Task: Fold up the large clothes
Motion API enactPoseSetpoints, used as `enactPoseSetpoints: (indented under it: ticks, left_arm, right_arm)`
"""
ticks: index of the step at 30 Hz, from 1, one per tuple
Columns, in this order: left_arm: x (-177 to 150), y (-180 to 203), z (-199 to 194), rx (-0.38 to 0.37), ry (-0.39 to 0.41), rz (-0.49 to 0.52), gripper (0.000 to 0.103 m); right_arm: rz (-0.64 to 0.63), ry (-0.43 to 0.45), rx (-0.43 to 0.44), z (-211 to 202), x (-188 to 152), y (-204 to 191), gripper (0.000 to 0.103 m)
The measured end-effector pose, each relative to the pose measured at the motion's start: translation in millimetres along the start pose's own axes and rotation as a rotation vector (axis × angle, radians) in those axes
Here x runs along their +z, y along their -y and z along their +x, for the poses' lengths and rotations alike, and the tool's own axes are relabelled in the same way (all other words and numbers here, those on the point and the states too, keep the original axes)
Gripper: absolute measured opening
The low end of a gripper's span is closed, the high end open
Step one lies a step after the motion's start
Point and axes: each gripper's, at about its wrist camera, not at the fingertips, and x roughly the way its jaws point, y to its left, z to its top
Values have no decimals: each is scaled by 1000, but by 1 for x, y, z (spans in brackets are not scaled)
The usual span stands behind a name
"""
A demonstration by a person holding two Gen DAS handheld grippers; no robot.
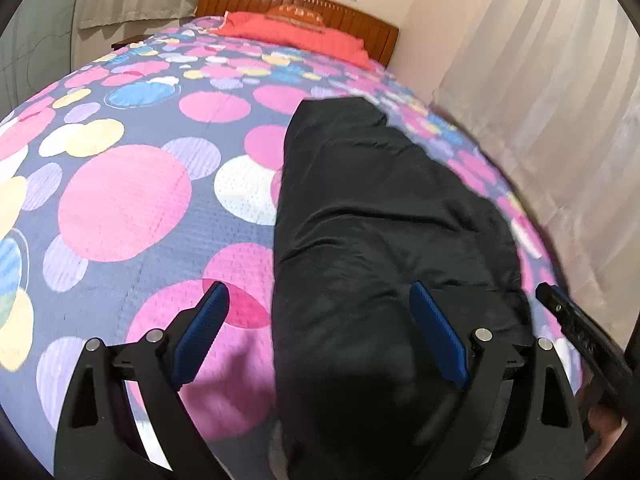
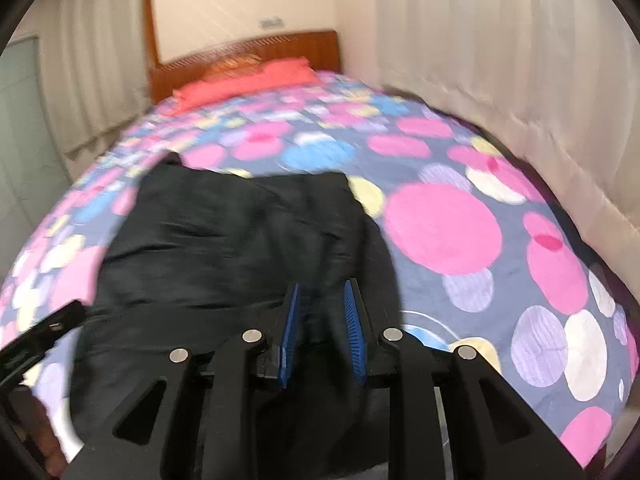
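Note:
A black garment (image 1: 380, 220) lies lengthwise on the bed, folded into a long strip; it also shows in the right wrist view (image 2: 240, 232). My left gripper (image 1: 320, 292) is wide open above the garment's near left edge, one blue pad (image 1: 204, 328) over the bedspread and the other over the cloth. My right gripper (image 2: 322, 292) hovers over the garment's near right part with its jaws partly open and a narrow gap between the blue pads (image 2: 354, 328); nothing is held. The right gripper's edge shows in the left wrist view (image 1: 576, 328).
The bed has a bedspread with pink, blue and yellow circles (image 1: 120, 200). A red pillow (image 1: 296, 32) lies by the wooden headboard (image 1: 304, 4). Pale curtains (image 1: 560, 100) hang close along the bed's right side.

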Motion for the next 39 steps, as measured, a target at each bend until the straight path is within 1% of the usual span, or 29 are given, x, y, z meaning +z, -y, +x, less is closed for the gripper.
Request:
enactPoseSetpoints:
  ticks: [2, 3, 4, 6, 8, 11, 14, 16, 19, 20, 22, 24, 25, 27, 28, 29, 30, 31, 34, 37, 39]
  left_arm:
    - [-5, 5, -7, -23, 18, -5, 91]
    - [-8, 8, -6, -27, 15, -2, 91]
    - [-12, 11, 1, -25, -11, 11, 91]
    - [-21, 17, 18, -5, -79, 39, 91]
    - [-31, 16, 38, -9, -126, 35, 92]
    - [-38, 16, 52, -11, -166, 28, 92]
    - [-40, 18, 52, 1, -157, 45, 92]
    - [-35, 19, 43, 7, -148, 58, 91]
    - [-24, 29, 19, 43, -122, 102, 87]
    - [-19, 30, 12, 40, -101, 101, 87]
    - [-1, 30, -4, 25, -35, 85, 87]
    - [21, 31, -9, 7, 3, 64, 87]
    - [28, 32, -7, 10, 9, 59, 87]
    - [52, 32, 2, 28, 34, 37, 87]
    - [53, 33, 5, 34, 37, 34, 87]
    - [61, 34, 15, 48, 34, 33, 87]
    - [63, 32, 17, 52, 27, 31, 87]
    - [65, 33, 28, 56, 14, 29, 87]
    - [63, 31, 45, 69, -13, 25, 87]
    - [55, 31, 70, 84, -63, 13, 87]
    - [51, 29, 79, 96, -73, -5, 90]
  right_arm:
    - [-29, 1, 44, -8, -5, -10, 24]
    - [-40, -10, 60, -9, -10, -15, 24]
    - [-46, -42, 76, -4, -16, -18, 24]
    - [-47, -87, 61, 11, -27, -18, 24]
    - [-54, -110, 37, 28, -40, -14, 25]
    - [-61, -109, 27, 46, -56, -8, 25]
    - [-61, -98, 19, 48, -59, -9, 25]
    - [-64, -93, 31, 39, -54, -10, 25]
    - [-57, -86, 34, 17, -39, -13, 25]
    - [-53, -70, 39, 11, -34, -12, 28]
    - [-46, -9, 42, -8, -11, -13, 28]
    - [-42, 32, 55, -14, 12, -13, 28]
    - [-37, 53, 59, -13, 26, -13, 28]
    - [-34, 64, 60, -5, 45, -14, 28]
    - [-31, 64, 69, 4, 55, -15, 28]
    - [-27, 51, 74, 14, 60, -15, 28]
    - [-23, 31, 82, 25, 64, -15, 28]
    - [-22, 16, 87, 34, 65, -16, 28]
    - [-30, -31, 44, 69, 62, -15, 28]
    - [-19, -67, 32, 86, 54, -12, 28]
    - [-21, -86, 27, 99, 48, -9, 28]
